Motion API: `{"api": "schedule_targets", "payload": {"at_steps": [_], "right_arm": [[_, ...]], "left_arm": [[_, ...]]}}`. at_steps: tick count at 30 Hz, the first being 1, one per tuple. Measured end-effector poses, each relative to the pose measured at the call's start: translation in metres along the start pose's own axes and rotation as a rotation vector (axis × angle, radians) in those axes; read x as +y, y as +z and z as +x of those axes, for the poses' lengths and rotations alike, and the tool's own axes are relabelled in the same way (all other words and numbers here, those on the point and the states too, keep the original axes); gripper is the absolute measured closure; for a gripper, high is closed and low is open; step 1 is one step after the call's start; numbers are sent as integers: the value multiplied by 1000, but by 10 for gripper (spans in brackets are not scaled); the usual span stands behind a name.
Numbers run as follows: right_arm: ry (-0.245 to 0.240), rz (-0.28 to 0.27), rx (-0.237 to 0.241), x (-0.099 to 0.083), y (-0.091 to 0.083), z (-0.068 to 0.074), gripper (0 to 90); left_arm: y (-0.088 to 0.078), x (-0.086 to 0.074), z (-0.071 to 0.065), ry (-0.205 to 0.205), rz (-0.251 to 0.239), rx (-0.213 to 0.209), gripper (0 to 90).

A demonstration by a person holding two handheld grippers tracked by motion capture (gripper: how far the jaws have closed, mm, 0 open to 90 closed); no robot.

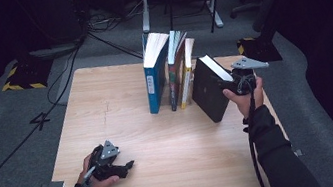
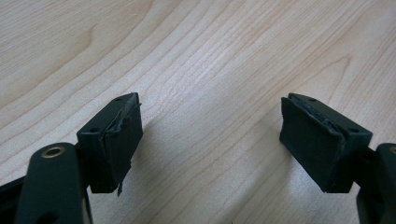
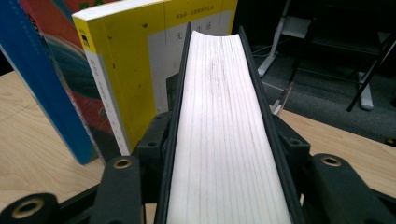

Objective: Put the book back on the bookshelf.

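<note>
- The right gripper (image 1: 228, 85) is clamped on a black book (image 1: 207, 94), gripping it across its thickness at the page edge, near the book's upper right side in the high view
- In the right gripper view the black book (image 3: 224, 130) runs straight up between the two jaws, its white page block facing the camera and a dark cover pressed against each jaw's inner face
- The black book stands on the wooden table (image 1: 123, 120) at the right end of a row of upright books, tilted, its lower end on the tabletop and its top leaning toward the right hand (image 1: 244, 99)
- Just to its left stands a yellow book (image 1: 187, 77), then a thin dark book (image 1: 175, 72), then a blue book (image 1: 154, 77); the black one is a little apart from the yellow one at the base
- In the right gripper view the yellow book (image 3: 126, 70) shows just behind the left jaw
- The left gripper (image 1: 125, 167) lies low at the near left part of the table, well apart from the books, held in the left hand (image 1: 98, 177)
- In the left gripper view its pads (image 2: 119, 140) stand wide apart with bare wood grain between them
</note>
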State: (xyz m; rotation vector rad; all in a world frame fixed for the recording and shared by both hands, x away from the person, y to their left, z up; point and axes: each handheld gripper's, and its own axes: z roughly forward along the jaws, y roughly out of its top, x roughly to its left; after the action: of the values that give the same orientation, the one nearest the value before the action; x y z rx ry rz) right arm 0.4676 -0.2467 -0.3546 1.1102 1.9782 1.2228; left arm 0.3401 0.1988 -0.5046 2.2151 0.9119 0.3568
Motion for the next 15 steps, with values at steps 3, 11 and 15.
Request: {"api": "schedule_targets", "payload": {"at_steps": [3, 11, 15], "right_arm": [[21, 11, 16, 1, 1, -3, 475], [37, 44, 25, 4, 8, -3, 445], [32, 46, 23, 7, 8, -2, 501]], "left_arm": [[0, 0, 0, 0, 0, 0, 209], [0, 0, 0, 0, 0, 0, 209], [0, 0, 0, 0, 0, -1, 209]]}}
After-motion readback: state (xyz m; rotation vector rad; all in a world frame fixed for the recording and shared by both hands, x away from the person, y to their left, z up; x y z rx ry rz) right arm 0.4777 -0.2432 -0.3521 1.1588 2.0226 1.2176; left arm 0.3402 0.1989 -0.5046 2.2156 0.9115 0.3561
